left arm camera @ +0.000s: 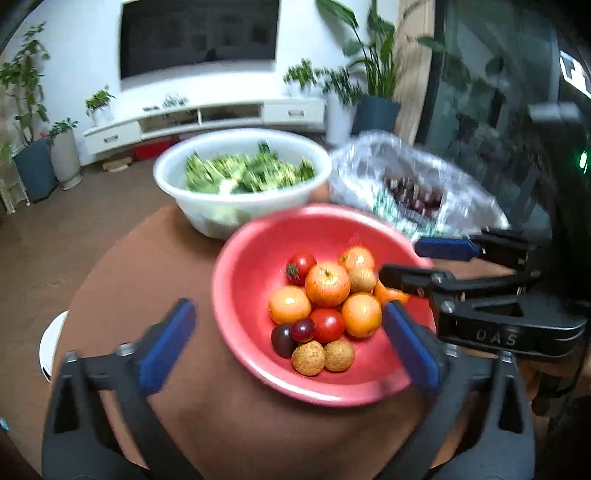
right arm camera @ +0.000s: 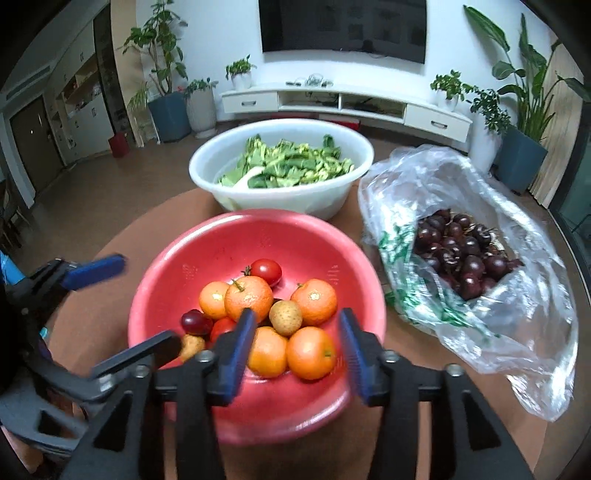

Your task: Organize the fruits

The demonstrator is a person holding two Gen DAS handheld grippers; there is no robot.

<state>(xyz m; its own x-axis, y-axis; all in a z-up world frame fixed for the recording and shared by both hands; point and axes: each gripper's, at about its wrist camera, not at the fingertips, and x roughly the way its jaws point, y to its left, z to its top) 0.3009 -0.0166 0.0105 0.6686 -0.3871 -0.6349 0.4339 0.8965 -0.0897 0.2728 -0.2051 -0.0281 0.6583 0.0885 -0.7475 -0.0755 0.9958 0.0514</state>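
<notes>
The red bowl (right arm camera: 255, 236) of fruit is sitting at frame centre. The left gripper (left arm camera: 291, 339) and right gripper (right arm camera: 297, 345) are hovering released, holding nothing. The oranges (right arm camera: 310, 352) look firm and smooth-skinned, likely best pinched across the middle.

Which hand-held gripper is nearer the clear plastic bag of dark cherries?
Right. The right hand-held gripper hovers over the red bowl beside the bag; the left hand-held gripper straddles the bowl's far side.

Home living room, wall television (right arm camera: 341, 27), white media console (right arm camera: 343, 101), potted plants (right arm camera: 164, 74)
</notes>
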